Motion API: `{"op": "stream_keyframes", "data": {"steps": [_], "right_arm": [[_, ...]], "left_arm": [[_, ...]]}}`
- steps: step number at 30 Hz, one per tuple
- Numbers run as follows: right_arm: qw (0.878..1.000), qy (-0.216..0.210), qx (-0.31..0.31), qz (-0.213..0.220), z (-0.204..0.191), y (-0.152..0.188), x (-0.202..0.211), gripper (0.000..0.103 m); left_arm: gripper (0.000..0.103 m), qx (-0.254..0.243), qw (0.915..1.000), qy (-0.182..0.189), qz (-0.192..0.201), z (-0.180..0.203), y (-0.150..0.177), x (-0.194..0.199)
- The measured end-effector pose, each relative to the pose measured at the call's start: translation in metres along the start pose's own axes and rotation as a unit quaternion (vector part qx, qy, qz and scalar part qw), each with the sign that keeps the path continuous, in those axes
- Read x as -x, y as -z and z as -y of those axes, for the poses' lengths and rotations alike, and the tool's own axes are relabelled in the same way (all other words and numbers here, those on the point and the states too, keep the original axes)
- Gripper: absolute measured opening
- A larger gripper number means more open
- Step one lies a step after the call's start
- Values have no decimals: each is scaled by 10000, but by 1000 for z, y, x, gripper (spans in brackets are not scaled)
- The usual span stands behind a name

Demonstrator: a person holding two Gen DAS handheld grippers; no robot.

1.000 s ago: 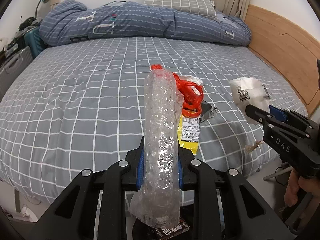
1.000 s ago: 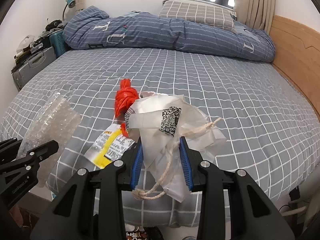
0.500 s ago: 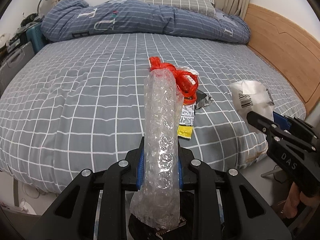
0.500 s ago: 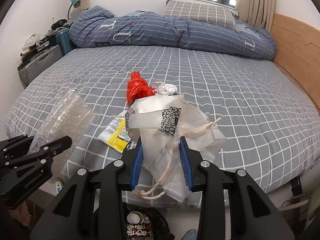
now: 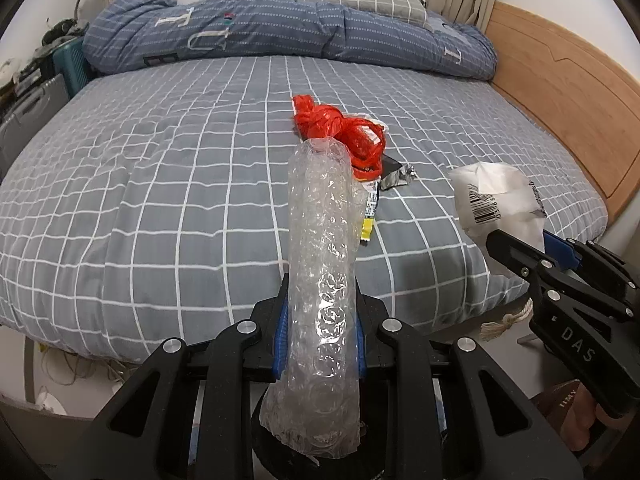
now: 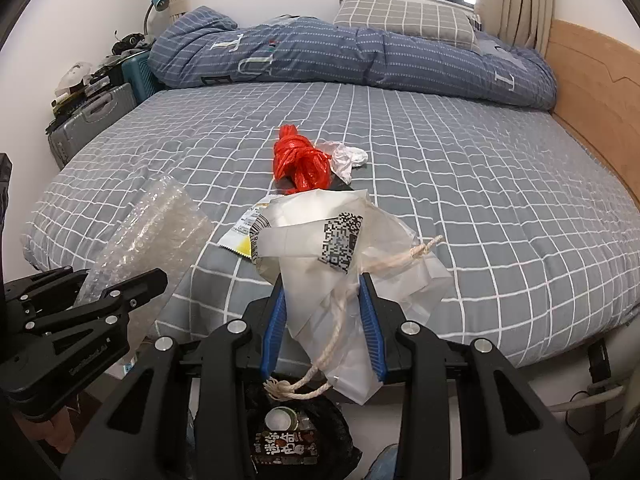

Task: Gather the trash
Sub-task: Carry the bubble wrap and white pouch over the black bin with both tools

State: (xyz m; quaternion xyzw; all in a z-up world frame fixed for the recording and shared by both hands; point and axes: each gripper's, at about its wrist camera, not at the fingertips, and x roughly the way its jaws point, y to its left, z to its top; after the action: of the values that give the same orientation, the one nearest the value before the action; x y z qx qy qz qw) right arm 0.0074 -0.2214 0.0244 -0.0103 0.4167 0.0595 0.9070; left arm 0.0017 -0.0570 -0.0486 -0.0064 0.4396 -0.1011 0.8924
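A: Both tongs loaded? Left tongs (image 5: 320, 328)?
B: Yep, clamped on bubble wrap roll (image 5: 322, 280). Right tongs (image 6: 323, 320) pinch white bag w/ cord (image 6: 344, 264).
A: Beyond them?
B: Yellow wrapper (image 6: 244, 232), then red bag (image 6: 300, 160), loose on bed (image 6: 460, 184).

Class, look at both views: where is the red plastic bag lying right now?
The red plastic bag lies mid-bed on the grey checked sheet, beside crumpled white plastic and beyond the yellow wrapper.
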Motion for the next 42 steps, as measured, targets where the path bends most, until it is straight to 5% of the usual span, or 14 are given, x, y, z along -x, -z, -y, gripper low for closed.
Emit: {"op": "stream_keyframes", "data": {"steps": [42], "right_arm": [[9992, -266, -104, -277, -14, 59, 35, 34]], "left_arm": [[24, 272, 9986, -43, -448, -5, 72, 20]]}}
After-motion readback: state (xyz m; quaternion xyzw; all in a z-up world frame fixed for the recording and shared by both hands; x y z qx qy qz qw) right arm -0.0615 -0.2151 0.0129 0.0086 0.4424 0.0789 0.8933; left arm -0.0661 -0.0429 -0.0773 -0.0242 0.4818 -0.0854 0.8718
